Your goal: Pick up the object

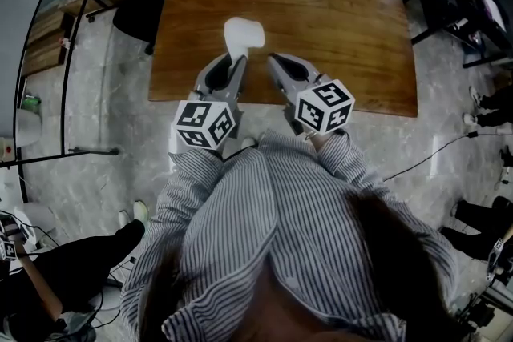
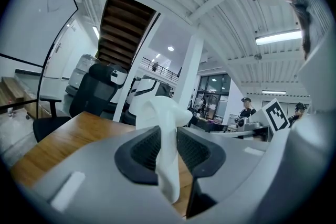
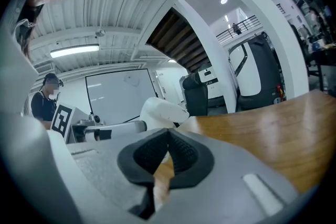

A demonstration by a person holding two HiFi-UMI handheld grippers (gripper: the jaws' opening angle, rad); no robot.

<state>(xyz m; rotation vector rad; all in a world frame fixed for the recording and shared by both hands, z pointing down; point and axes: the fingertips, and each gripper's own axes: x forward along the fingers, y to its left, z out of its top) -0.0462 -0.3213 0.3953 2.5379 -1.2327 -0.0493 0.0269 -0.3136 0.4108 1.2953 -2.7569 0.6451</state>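
Note:
A white curved plastic object (image 1: pixel 244 34) hangs over the wooden table (image 1: pixel 345 20), and my left gripper (image 1: pixel 237 62) is shut on its lower stem. In the left gripper view the object (image 2: pixel 157 110) rises between the two black pads (image 2: pixel 145 148), which press on it from both sides, and its wider head sticks up past the jaws. My right gripper (image 1: pixel 273 60) is beside it to the right, shut with nothing between its pads (image 3: pixel 181 150). From the right gripper view the white object (image 3: pixel 160 112) shows just left of the jaw tips.
A black office chair (image 1: pixel 138 2) stands at the table's far left corner, also seen as the chair (image 2: pixel 100 93). Metal rails (image 1: pixel 64 92) run along the left. People stand at the lower left and right of the marble floor (image 1: pixel 449 148).

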